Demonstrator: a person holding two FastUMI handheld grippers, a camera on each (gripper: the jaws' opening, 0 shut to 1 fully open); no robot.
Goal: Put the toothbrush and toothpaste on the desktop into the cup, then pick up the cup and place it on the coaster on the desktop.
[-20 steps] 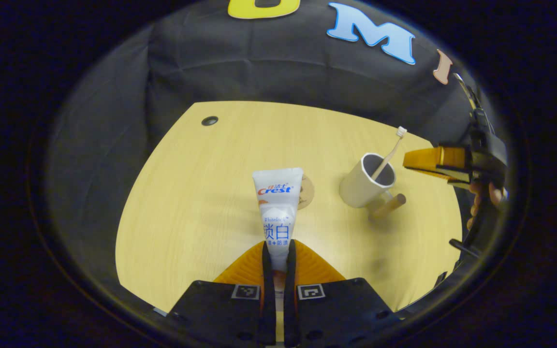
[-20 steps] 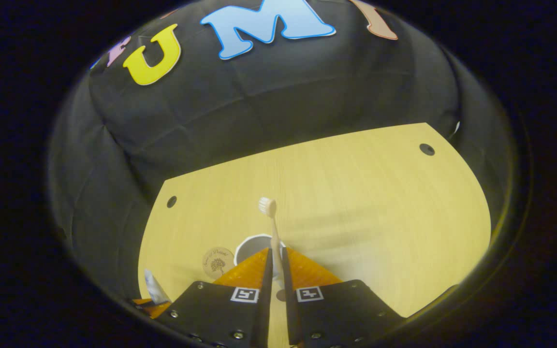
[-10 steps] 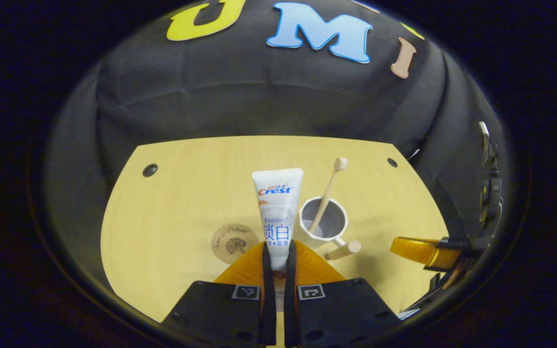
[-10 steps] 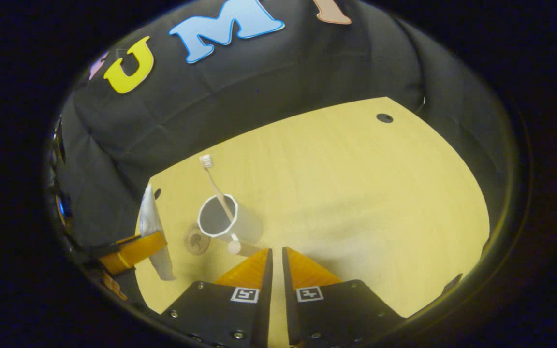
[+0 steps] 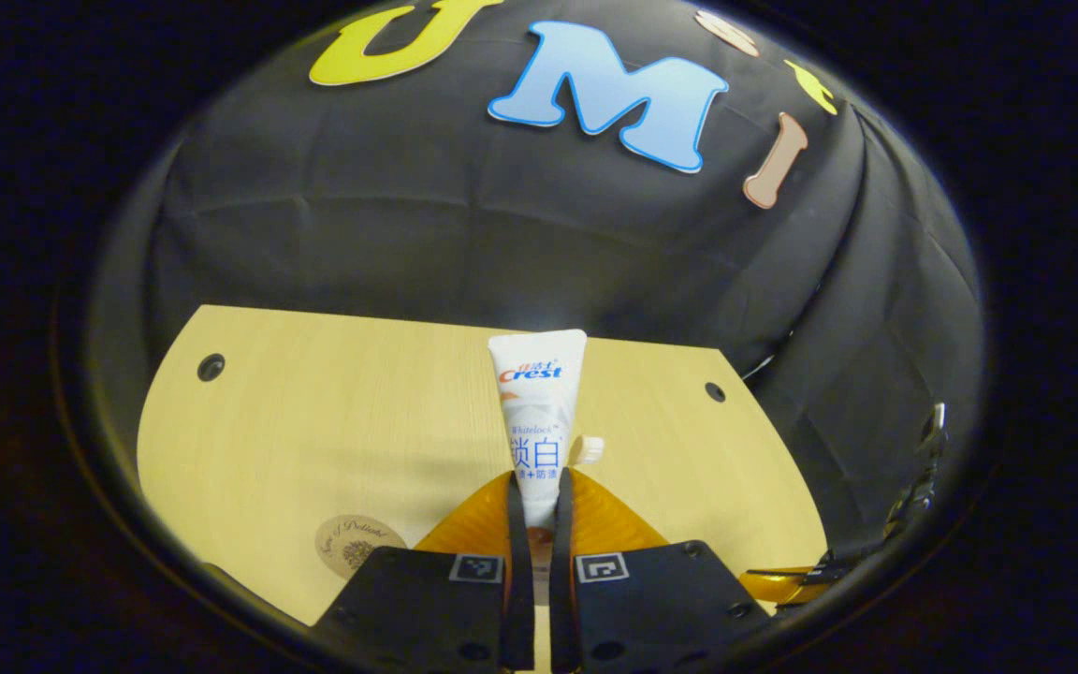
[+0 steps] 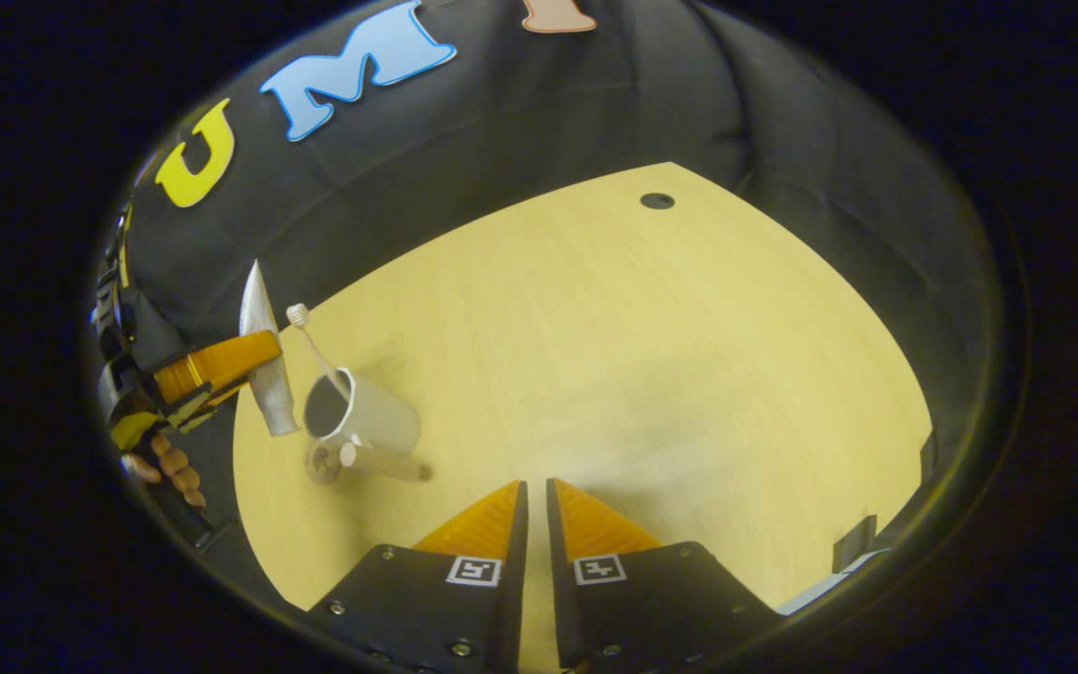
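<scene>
My left gripper (image 5: 537,482) is shut on the lower end of a white toothpaste tube (image 5: 539,402), which stands upright between its fingers. In the right gripper view that gripper (image 6: 221,367) holds the tube (image 6: 263,370) above the table, just left of the white cup (image 6: 371,421). The cup has a wooden handle (image 6: 387,461). A toothbrush (image 6: 313,344) leans inside it, head up. The head (image 5: 589,448) peeks out beside the tube. My right gripper (image 6: 531,496) is shut on nothing, off to the cup's right.
A round wooden coaster (image 5: 352,545) lies on the yellow tabletop (image 5: 333,421), and the cup partly hides it (image 6: 319,464) in the right gripper view. A hand (image 6: 169,468) holds the left gripper. Black cloth walls close the booth behind the table.
The right gripper let go of the toothbrush, which stays in the cup, and drew back to the right. The left gripper carried the toothpaste over to the cup.
</scene>
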